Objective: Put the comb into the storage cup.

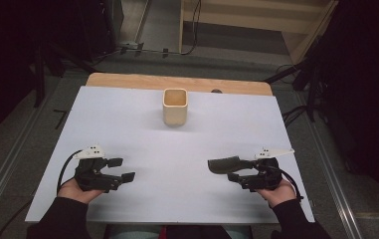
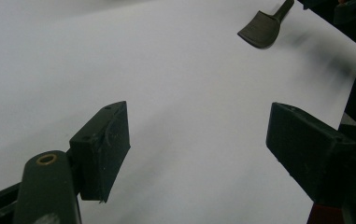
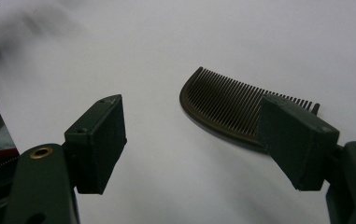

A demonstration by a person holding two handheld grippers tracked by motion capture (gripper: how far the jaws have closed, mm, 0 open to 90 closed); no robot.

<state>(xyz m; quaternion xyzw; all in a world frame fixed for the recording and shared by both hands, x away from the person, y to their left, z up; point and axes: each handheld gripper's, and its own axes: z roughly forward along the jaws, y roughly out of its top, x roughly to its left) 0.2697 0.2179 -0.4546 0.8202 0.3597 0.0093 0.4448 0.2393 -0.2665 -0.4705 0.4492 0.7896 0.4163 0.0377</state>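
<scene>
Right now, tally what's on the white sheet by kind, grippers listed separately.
Comb: 1, dark, lying flat by the right gripper
Cup: 1, beige, square, upright at the far middle
Grippers: 2, left gripper and right, both with jaws open and nothing between them
Total: 2 objects on the white sheet, plus 2 grippers

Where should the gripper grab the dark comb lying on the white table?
Probably the comb's thick curved spine, not its thin teeth. It lies flat on the white table, so the open right gripper beside it would come down from above, with one jaw on each long edge, pinching across the width.
</scene>
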